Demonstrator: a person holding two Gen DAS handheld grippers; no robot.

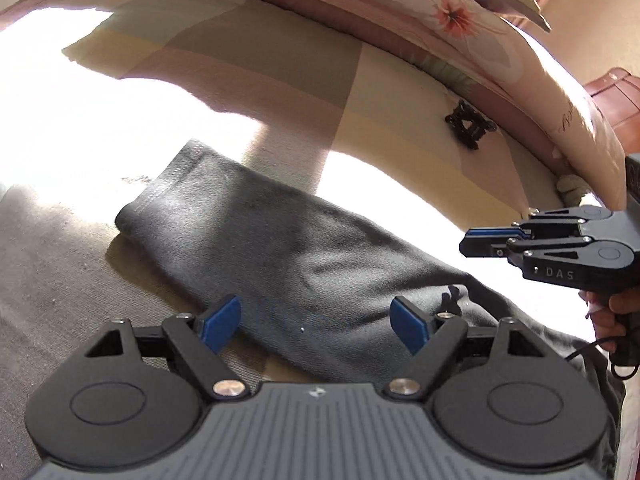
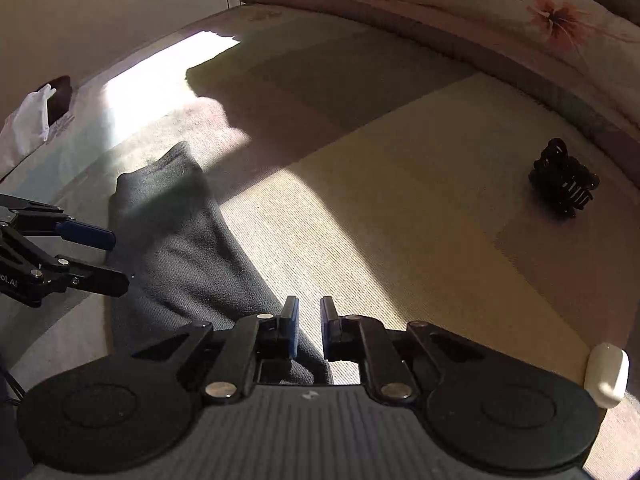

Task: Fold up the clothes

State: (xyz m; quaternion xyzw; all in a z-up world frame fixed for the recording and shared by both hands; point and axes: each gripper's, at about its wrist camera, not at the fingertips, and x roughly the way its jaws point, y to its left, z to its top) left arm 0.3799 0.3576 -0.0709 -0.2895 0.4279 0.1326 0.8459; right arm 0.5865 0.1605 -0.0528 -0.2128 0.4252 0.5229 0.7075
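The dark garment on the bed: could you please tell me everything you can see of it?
The dark garment is charcoal knit, soft and slightly fuzzy, lying flat on the bedspread as a long folded strip with a stitched hem at its far end. Sunlight crosses part of it. The left gripper hovers open above its near end; the right gripper is nearly closed, holding nothing.

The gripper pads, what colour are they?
Blue pads, clearest in the left wrist view.

Dark garment (image 2: pixel 180 248), bedspread (image 2: pixel 400 220), hair claw (image 2: pixel 564 178)
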